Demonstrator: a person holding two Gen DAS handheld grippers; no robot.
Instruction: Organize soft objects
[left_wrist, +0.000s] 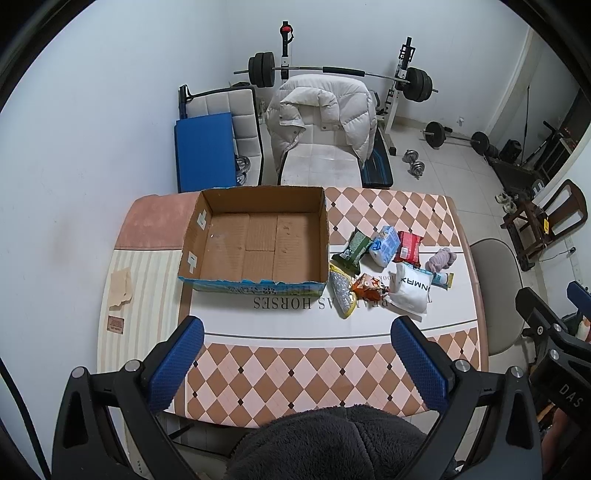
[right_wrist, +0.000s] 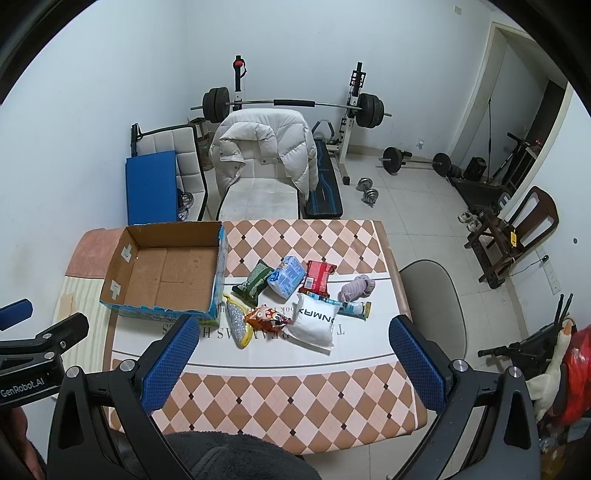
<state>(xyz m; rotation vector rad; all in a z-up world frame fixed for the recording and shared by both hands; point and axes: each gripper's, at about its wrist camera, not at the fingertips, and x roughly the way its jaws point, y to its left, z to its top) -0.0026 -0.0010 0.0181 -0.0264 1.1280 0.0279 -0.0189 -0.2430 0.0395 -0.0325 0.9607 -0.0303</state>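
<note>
An empty open cardboard box (left_wrist: 258, 243) (right_wrist: 166, 273) stands on the table's left half. To its right lies a cluster of soft packets: a white pouch (left_wrist: 410, 291) (right_wrist: 314, 323), an orange packet (left_wrist: 367, 286) (right_wrist: 266, 317), a silver-yellow packet (left_wrist: 341, 291) (right_wrist: 238, 321), a green packet (left_wrist: 352, 251) (right_wrist: 255, 282), a light-blue pack (left_wrist: 384, 247) (right_wrist: 286, 280), a red packet (left_wrist: 408, 247) (right_wrist: 317, 277) and a mauve cloth (left_wrist: 441, 258) (right_wrist: 356, 288). My left gripper (left_wrist: 299, 365) is open and empty above the table's near edge. My right gripper (right_wrist: 295, 362) is open and empty, near the packets.
The table (left_wrist: 314, 373) has a checkered cloth. Behind it stands a white chair with a puffy jacket (left_wrist: 321, 110), a blue mat (left_wrist: 205, 147) and a barbell rack (left_wrist: 343, 74). A grey chair (right_wrist: 432, 295) stands at the table's right. Dumbbells lie on the floor.
</note>
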